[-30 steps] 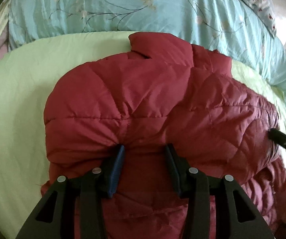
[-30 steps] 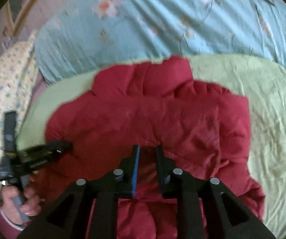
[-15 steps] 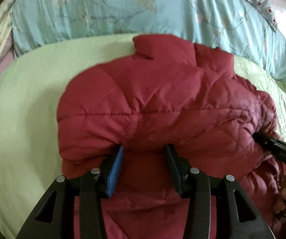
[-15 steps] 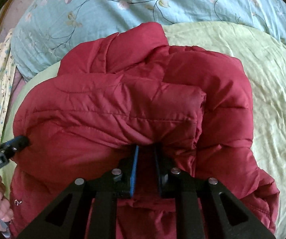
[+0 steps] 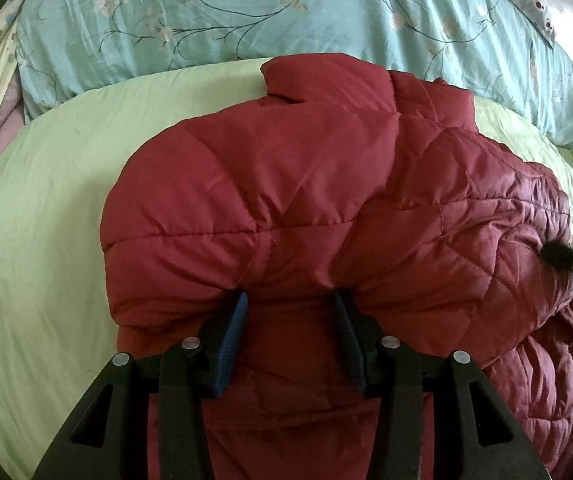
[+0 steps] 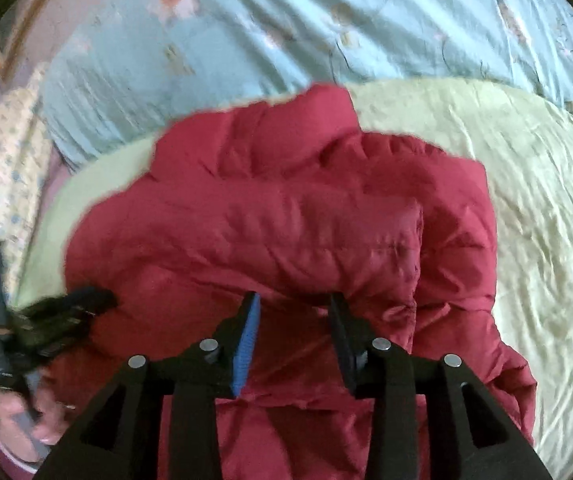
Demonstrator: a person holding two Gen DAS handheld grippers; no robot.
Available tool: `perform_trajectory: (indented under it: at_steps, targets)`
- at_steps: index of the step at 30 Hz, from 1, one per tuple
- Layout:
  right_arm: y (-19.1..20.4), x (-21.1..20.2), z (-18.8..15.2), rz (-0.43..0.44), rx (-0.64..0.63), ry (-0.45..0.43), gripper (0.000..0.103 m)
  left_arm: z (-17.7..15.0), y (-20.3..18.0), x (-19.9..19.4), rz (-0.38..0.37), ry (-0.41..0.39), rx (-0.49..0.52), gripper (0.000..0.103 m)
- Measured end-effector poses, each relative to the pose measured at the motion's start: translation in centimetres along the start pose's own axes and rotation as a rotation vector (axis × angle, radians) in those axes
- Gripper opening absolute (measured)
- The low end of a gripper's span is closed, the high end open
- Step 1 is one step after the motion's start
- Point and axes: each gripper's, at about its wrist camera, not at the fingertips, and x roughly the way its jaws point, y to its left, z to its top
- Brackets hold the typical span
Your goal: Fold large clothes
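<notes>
Burying both jaws' tips: puffy red jacket (image 5: pixel 286 184)

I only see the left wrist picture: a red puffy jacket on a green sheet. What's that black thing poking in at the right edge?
Observer: That's the right gripper; its jaws have just been opening, the red jacket lying loose between them.
Operator: Who holds the tool I'm looking along?
Observer: A person's hand, low on the left in the right wrist view, grips the handle of the left gripper.
Operator: Any bed beyond the jacket?
Observer: Yes, wrinkled green sheet stretches past its right side.
</notes>
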Motion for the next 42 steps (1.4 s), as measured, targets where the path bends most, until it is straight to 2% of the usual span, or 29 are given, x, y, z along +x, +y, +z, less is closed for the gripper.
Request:
perform_trajectory:
  at_steps: [2,5,11,21,25,29,32,37,42]
  targets:
    - [-0.8,1.7,-0.6,0.01,0.006,0.033,0.037,0.1,0.4,-0.7,-0.021,-0.007,-0.019,0.044]
    - [-1.1,2.0,-1.0,0.001,-0.003,0.023,0.034,-0.1,1.1,-1.6,-0.034,-0.02,-0.039,0.044]
    - [-1.0,2.5,-1.2,-0.009,-0.017,0.014,0.034,-0.2,1.3,0.0,-0.024,0.013,-0.011,0.045]
    - [-1.1,2.1,-1.0,0.008,0.011,0.008,0.036,-0.2,0.9,0.7,-0.009,0.018,-0.001,0.045]
    - [-1.0,0.5,-0.9,-0.002,0.026,0.003,0.037,0.1,0.9,0.5,-0.012,0.028,0.0,0.045]
    - [-0.7,-2.2,-1.2,-0.005,0.023,-0.009,0.052,0.3,1.2,-0.2,-0.018,0.046,-0.022,0.046]
    - [-0.7,-4.3,-1.8,0.001,0.026,-0.014,0.056,0.2,1.2,-0.8,-0.024,0.051,-0.031,0.051]
    - [-1.5,-6.6,-3.1,0.02,0.062,0.012,0.058,-0.6,1.2,-3.4,-0.026,0.027,-0.038,0.071]
    - [-1.9,-9.1,-4.6,0.046,0.081,0.007,0.063,-3.0,1.1,-6.3,-0.031,0.017,-0.035,0.073]
